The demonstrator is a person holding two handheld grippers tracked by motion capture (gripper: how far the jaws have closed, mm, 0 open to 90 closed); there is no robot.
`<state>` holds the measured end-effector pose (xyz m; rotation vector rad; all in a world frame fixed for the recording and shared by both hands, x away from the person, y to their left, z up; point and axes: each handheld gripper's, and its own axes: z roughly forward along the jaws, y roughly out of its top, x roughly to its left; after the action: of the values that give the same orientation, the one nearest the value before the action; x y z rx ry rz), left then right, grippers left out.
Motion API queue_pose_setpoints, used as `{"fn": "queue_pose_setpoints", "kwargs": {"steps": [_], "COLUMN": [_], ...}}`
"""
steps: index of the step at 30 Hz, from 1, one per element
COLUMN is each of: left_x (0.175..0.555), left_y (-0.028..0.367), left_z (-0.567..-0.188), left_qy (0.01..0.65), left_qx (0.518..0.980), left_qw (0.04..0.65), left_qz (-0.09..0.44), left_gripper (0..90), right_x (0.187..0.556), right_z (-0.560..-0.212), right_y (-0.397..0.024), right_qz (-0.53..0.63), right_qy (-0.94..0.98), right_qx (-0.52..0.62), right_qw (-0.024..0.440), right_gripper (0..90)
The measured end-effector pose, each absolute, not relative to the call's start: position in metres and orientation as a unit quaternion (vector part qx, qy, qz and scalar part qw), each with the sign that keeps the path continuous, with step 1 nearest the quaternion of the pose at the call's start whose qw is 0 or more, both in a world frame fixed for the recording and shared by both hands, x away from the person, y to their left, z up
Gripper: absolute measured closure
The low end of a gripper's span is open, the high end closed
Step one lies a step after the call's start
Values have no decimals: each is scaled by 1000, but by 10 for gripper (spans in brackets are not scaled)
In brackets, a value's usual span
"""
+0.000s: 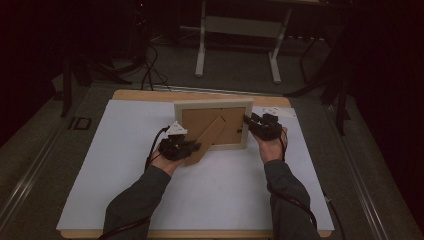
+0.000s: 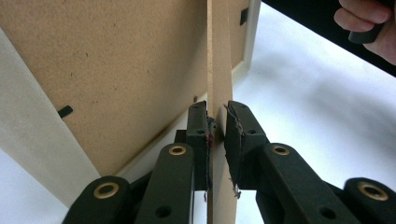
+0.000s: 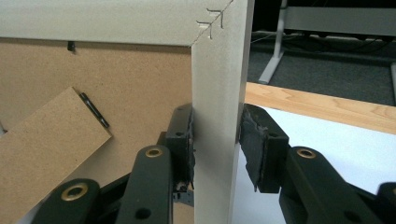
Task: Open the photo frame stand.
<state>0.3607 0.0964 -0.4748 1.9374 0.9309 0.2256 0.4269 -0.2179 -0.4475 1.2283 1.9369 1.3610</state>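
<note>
A pale wooden picture frame (image 1: 212, 105) stands upright on the white sheet with its brown backing board (image 2: 116, 70) facing me. Its brown easel leg (image 1: 207, 137) swings out toward the lower left. My left gripper (image 1: 192, 147) is shut on the leg's lower end; in the left gripper view the thin leg (image 2: 218, 56) sits edge-on between the pads of the left gripper (image 2: 217, 112). My right gripper (image 1: 248, 121) is shut on the frame's right side. In the right gripper view both pads of the right gripper (image 3: 215, 116) press the pale side rail (image 3: 217, 70), with the leg (image 3: 46, 140) at the left.
A white sheet (image 1: 210, 195) covers most of the wooden table (image 1: 200, 95). Beyond the table stand a white desk base (image 1: 237, 45) and dark cables (image 1: 150, 70) on grey carpet. The hand holding the right gripper (image 2: 369, 28) appears in the left gripper view's top right.
</note>
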Motion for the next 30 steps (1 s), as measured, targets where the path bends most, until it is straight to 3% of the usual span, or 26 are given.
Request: {"fn": "queue_pose_setpoints", "kwargs": {"steps": [30], "left_x": [363], "left_y": [102], "left_z": [-478], "left_qy": [394], "left_qx": [789], "left_qw": [462], "left_qz": [92], "left_gripper": [798], "right_x": [399], "right_z": [-449], "right_y": [-217], "right_qz": [500], "right_qy": [685], "right_qx": [466], "right_qw": [251], "right_gripper": [650]}}
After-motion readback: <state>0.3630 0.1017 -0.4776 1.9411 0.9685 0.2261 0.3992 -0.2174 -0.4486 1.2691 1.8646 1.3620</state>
